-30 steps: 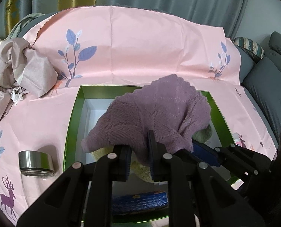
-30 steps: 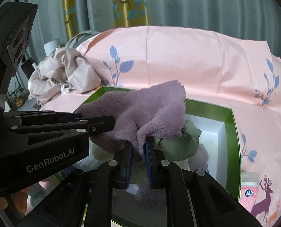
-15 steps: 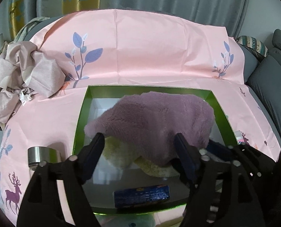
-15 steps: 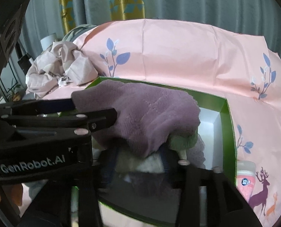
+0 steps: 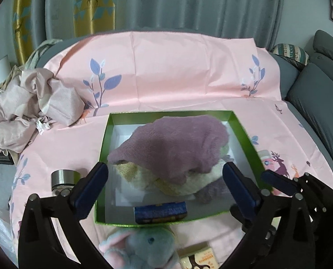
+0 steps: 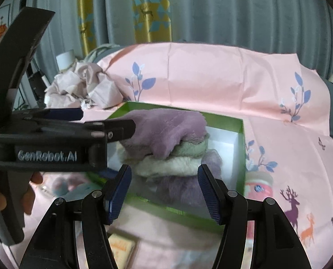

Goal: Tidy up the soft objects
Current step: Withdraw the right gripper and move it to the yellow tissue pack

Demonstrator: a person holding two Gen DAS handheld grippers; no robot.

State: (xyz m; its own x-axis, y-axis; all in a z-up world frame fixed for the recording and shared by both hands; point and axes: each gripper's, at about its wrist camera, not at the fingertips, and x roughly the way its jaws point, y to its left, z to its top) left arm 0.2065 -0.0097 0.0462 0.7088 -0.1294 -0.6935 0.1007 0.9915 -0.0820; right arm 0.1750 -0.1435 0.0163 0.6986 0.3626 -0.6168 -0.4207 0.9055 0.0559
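Two grippers, the left gripper [image 5: 165, 177] and the right gripper [image 6: 164, 190], had just been opening and stood with jaws apart and nothing between them, because we had let the mauve towel [image 5: 173, 143] settle on top of the stack of folded towels [image 6: 173, 163] inside the green box [image 5: 244, 132]. We had laid it there so the soft pieces sat together, one on another. A blue packet [image 5: 160, 210] lay at the box's near wall and a plush toy [image 5: 141, 246] waited just outside. The box rested on a pink printed sheet [image 5: 177, 71]; crumpled cloth [image 5: 32, 98], grey curtains [image 5: 188, 4] and a grey sofa [image 5: 318, 89] framed the room.
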